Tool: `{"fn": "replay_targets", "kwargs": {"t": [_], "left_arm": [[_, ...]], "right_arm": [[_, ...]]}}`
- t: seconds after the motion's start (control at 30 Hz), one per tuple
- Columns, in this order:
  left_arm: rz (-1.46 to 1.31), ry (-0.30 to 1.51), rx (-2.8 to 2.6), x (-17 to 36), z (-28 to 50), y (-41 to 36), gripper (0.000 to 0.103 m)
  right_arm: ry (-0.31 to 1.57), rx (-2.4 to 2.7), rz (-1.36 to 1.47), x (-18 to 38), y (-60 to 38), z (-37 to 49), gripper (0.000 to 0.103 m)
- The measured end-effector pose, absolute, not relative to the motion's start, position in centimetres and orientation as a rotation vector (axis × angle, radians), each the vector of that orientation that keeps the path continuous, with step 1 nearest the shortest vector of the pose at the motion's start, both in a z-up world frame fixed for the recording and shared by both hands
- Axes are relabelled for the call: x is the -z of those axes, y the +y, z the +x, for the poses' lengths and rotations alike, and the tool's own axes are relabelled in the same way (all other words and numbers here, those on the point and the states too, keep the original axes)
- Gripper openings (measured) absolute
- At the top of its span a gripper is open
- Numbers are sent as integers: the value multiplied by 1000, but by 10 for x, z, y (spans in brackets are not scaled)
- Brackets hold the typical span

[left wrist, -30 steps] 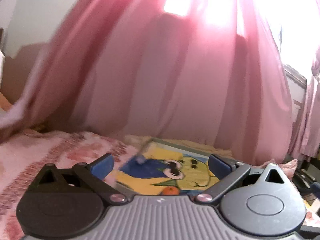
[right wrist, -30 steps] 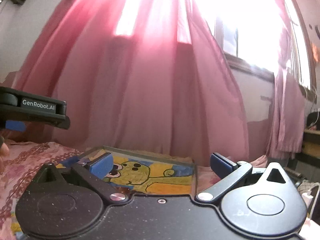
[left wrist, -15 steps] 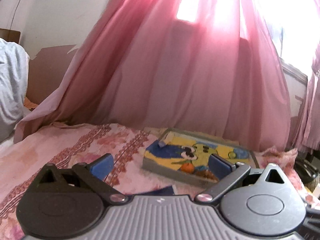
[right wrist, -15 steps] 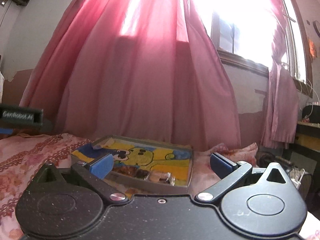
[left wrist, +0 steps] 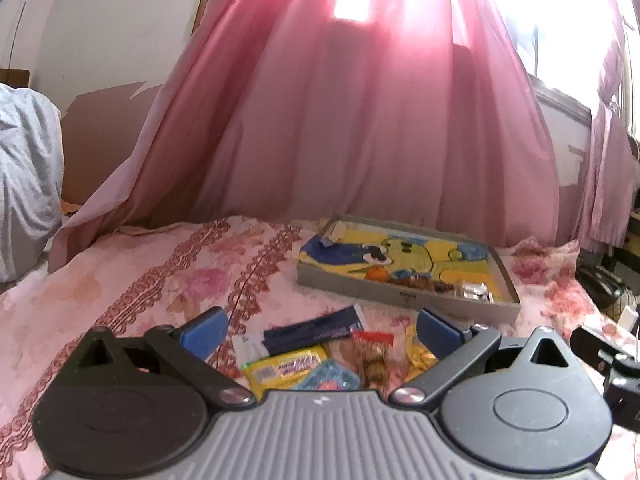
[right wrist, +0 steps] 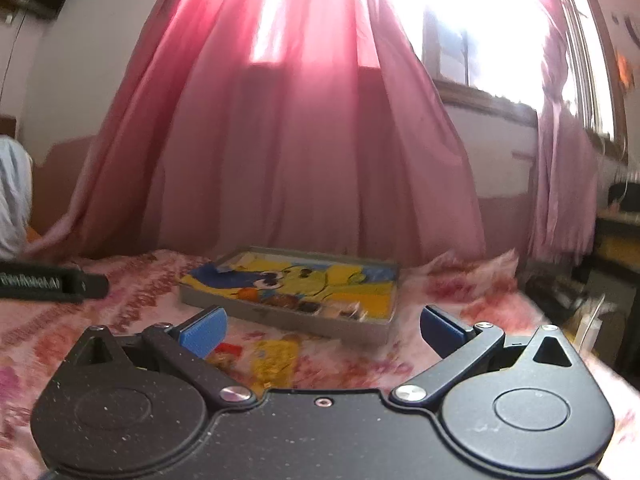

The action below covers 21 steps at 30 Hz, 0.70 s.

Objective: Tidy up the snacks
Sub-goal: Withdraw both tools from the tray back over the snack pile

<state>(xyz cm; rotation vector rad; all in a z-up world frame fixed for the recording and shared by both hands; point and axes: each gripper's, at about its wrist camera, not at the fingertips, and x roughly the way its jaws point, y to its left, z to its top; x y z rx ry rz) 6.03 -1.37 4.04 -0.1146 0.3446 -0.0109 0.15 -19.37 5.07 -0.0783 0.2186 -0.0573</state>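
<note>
A bed covered in a pink floral bedspread (left wrist: 168, 276) with rust-coloured lace-pattern stripes fills the lower part of both views. Behind it hangs a thin pink curtain (left wrist: 360, 128) in long soft folds, glowing where daylight comes through the window (right wrist: 472, 40). A pale plaster wall (left wrist: 104, 28) stands to the left, with a rumpled grey-white cloth (left wrist: 24, 176) at the edge.

Near the curtain, on the bedspread, lies a shallow grey rectangular tray (left wrist: 404, 300) with low straight walls and a yellow-and-blue cartoon picture on its floor. A few small snacks sit along its near wall, among them a round orange one (left wrist: 377, 273) and some clear wrappers.

Loose snack packets (left wrist: 320, 356) lie in a cluster on the bedspread just in front of the tray: a dark blue flat wrapper, a glossy yellow pack, a light blue one, a red-topped clear bag and a crinkled gold foil one.

The left tongs (left wrist: 320, 330) hover above this cluster, blue ribbed pads spread wide, holding nothing. The right tongs (right wrist: 320, 326) are likewise wide and empty, with the gold foil packet (right wrist: 276, 360) below them.
</note>
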Motion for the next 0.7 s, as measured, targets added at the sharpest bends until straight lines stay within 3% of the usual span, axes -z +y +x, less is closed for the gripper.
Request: {"fn": "replay_targets", "kwargs": {"t": [0.7], "left_arm": [[-23,578,22,5,33,-7,103]], "right_arm": [[499,19,-35,-14,-184,-14,102]]}}
